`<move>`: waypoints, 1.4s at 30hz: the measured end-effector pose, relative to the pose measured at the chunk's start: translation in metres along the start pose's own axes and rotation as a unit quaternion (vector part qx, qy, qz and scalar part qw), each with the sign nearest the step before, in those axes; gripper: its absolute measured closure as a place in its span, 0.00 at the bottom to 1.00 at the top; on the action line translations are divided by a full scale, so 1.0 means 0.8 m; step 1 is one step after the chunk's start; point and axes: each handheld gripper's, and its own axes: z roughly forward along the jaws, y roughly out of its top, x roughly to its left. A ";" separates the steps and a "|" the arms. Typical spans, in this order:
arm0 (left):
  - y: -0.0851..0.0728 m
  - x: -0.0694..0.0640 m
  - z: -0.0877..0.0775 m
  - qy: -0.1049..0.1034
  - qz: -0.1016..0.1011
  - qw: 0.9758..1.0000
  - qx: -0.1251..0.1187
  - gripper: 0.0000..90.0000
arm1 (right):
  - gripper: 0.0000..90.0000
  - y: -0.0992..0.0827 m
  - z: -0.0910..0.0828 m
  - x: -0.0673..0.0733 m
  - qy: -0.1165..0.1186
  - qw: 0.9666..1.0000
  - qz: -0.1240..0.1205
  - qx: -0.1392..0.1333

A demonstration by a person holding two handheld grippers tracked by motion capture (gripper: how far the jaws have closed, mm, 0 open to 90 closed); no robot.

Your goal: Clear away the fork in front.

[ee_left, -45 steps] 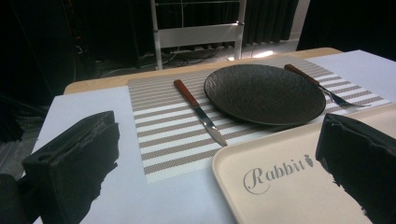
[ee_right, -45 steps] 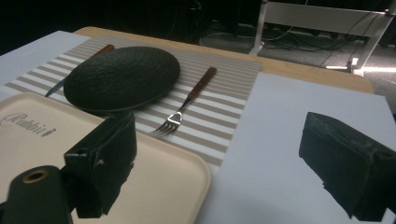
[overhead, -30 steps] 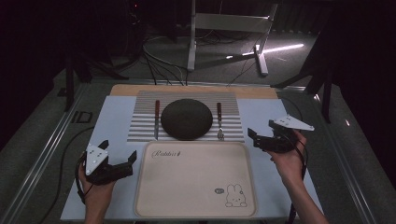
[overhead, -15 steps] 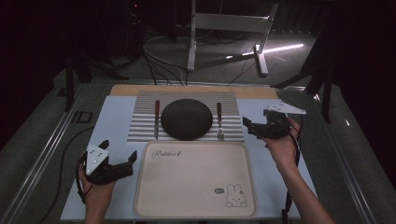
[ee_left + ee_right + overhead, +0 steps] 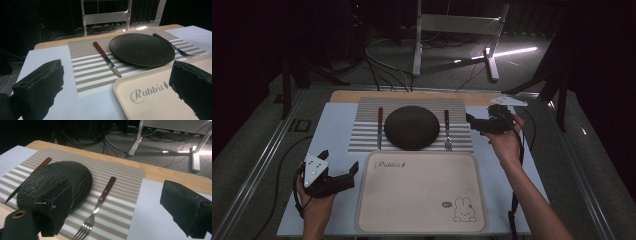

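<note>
Black right tongs (image 5: 474, 121) hover w/ jaws apart, nothing between them, just right of the fork (image 5: 447, 131) & aimed at it. In the right gripper view the fork (image 5: 100, 205) lies between the two jaws, wooden handle pointing away, tines toward the camera, flat on the striped placemat (image 5: 120, 195) beside the dark plate (image 5: 53, 185). No contact yet.

Left tongs (image 5: 343, 176) also apart & empty, held low at the left edge of the beige tray (image 5: 422, 220), well away from the cutlery. Left gripper view: knife (image 5: 107, 59) on the mat left of the plate (image 5: 142, 48), tray corner w/ "Rabbit" lettering (image 5: 147, 92) nearest the camera.

Progress, as I judge it: early. Plate, knife & fork all sit on the placemat; tray holds nothing. Looks like approach phase for a fork pickup: lower over the handle, close, lift, then prob. carry to the tray. Knife & plate untouched, so most of the job is left. Blue-grey surface (image 5: 337, 130) around the mat carries nothing else.
</note>
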 end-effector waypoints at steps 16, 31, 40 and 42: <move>0.000 0.001 0.001 -0.002 -0.001 1.000 0.000 0.00 | 0.13 0.027 0.052 -0.003 -0.022 1.000 -0.006 0.016; 0.000 0.002 0.001 -0.002 0.000 1.000 -0.001 0.00 | 0.13 0.014 0.108 0.006 -0.022 0.999 0.021 0.045; -0.001 0.002 0.001 -0.003 -0.001 1.000 -0.001 0.00 | 0.13 -0.005 0.139 0.011 -0.023 0.997 0.033 0.064; -0.001 0.001 0.001 -0.004 0.000 1.000 -0.001 0.00 | 0.13 -0.009 0.146 0.012 -0.025 0.997 0.032 0.070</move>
